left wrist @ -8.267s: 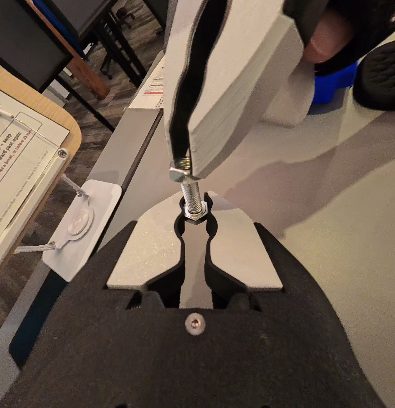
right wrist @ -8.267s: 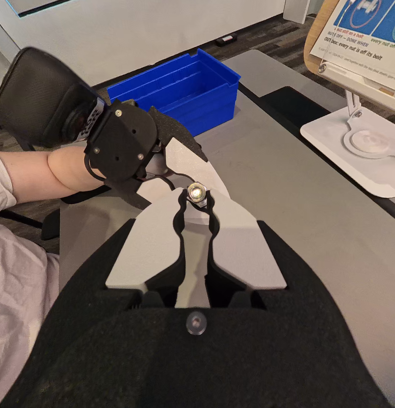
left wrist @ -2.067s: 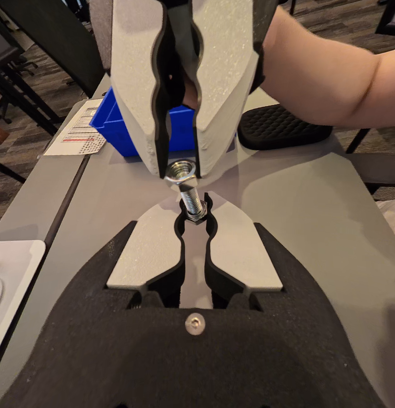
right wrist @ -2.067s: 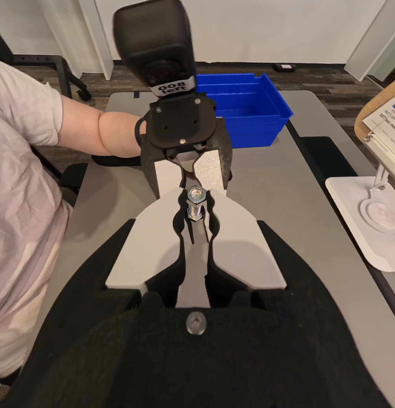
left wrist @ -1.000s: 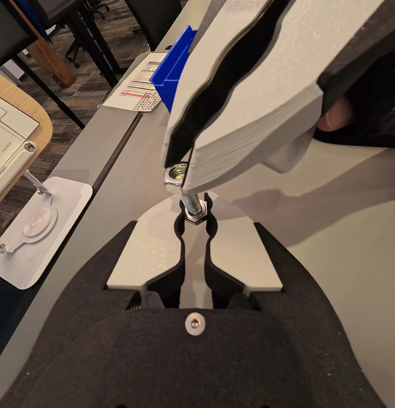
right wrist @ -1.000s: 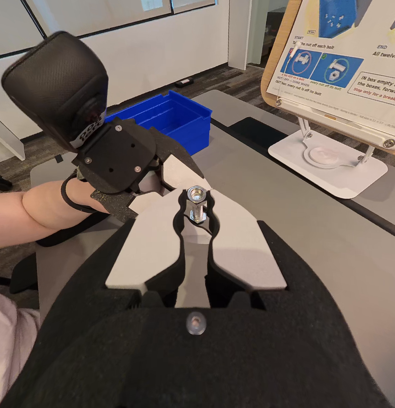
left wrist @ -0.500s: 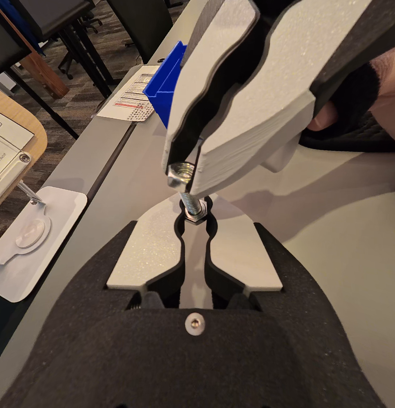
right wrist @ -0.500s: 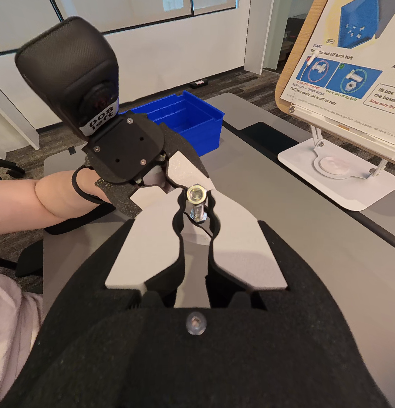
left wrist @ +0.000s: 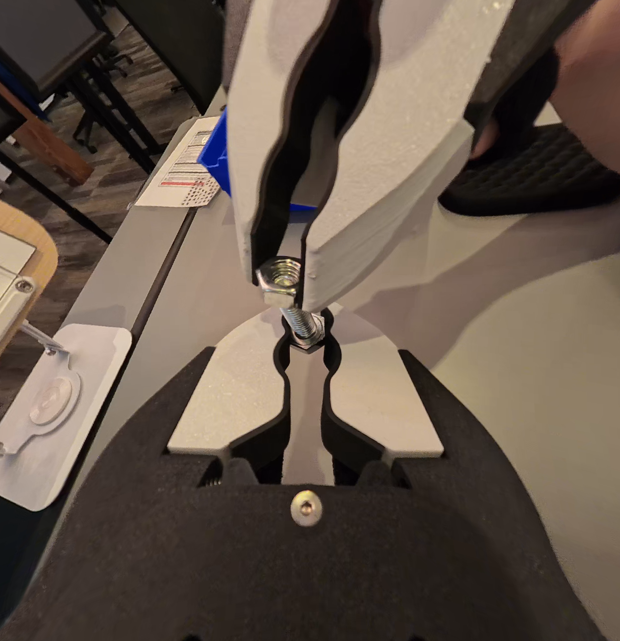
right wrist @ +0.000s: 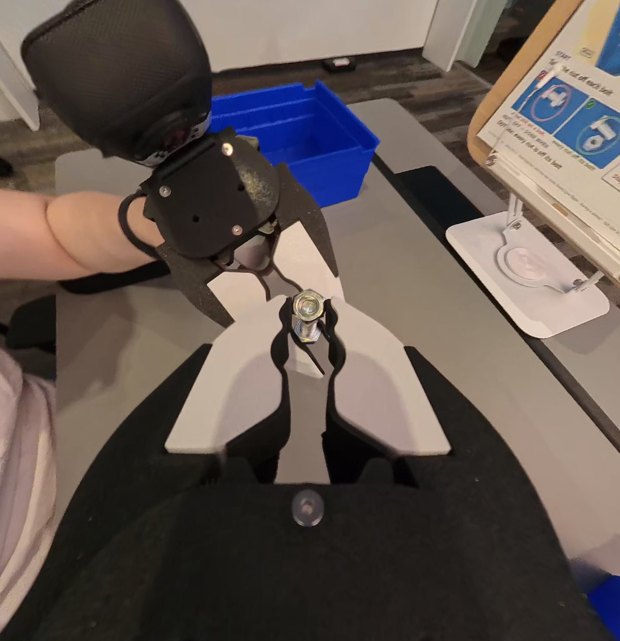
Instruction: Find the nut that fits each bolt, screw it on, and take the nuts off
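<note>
Both claws are clamped onto the same little assembly, held up over the grey table (right wrist: 423, 249). Left claw (left wrist: 304, 338) is pinched narrow on the bolt's head, with the threaded bolt (left wrist: 298, 321) sticking straight out ahead of it. Right claw (right wrist: 307, 310) comes in from the opposite end and grips the nut (right wrist: 307, 309) by its flats at the tip of the threads. Makes sense: 1 side keeps the bolt from spinning, the other twists. From the left wrist view the nut looks barely on the threads, so it's probably about to come free. Blue bin (right wrist: 301, 138) sits well behind, likely the drop spot. Instruction board (right wrist: 561, 121) stands off to the side.
</note>
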The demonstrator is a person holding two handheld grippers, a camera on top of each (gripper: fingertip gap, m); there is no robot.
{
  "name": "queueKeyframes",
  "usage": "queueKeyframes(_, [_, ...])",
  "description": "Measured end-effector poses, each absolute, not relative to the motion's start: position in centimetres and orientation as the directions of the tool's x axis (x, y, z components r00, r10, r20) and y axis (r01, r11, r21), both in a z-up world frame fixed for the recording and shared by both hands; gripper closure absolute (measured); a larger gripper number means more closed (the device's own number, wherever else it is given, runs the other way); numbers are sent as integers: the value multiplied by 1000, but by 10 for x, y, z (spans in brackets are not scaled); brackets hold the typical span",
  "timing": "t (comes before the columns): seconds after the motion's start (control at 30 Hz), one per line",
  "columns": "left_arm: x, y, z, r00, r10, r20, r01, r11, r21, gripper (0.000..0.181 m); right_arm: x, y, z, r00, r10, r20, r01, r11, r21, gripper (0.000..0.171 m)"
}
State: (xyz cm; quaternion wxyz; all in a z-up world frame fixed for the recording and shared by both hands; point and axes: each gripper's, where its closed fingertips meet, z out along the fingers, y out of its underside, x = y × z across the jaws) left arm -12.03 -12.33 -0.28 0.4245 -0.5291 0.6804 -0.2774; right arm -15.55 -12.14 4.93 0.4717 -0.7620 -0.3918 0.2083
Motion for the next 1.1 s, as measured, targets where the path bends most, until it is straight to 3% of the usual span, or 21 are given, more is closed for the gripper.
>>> queueKeyframes(0.37, [-116,-161,-16,-280,-890,-359,-461,453,-763,168,-149,-161,35,362,929,-81,625,-306,-718,154])
queueKeyframes(0.8, [-117,-172,-35,-371,-873,-316,-493,473,-730,168,-144,-170,17,219,974,59,828,-153,-540,154])
queueKeyframes(0.93, [-117,-171,-36,-371,-871,-321,-494,478,-726,168,-143,-170,15,220,975,38,826,-166,-539,154])
queueKeyframes(1.1, [-116,-162,-39,-323,-892,-317,-530,448,-720,168,-142,-161,13,369,929,-8,760,-307,-573,154])
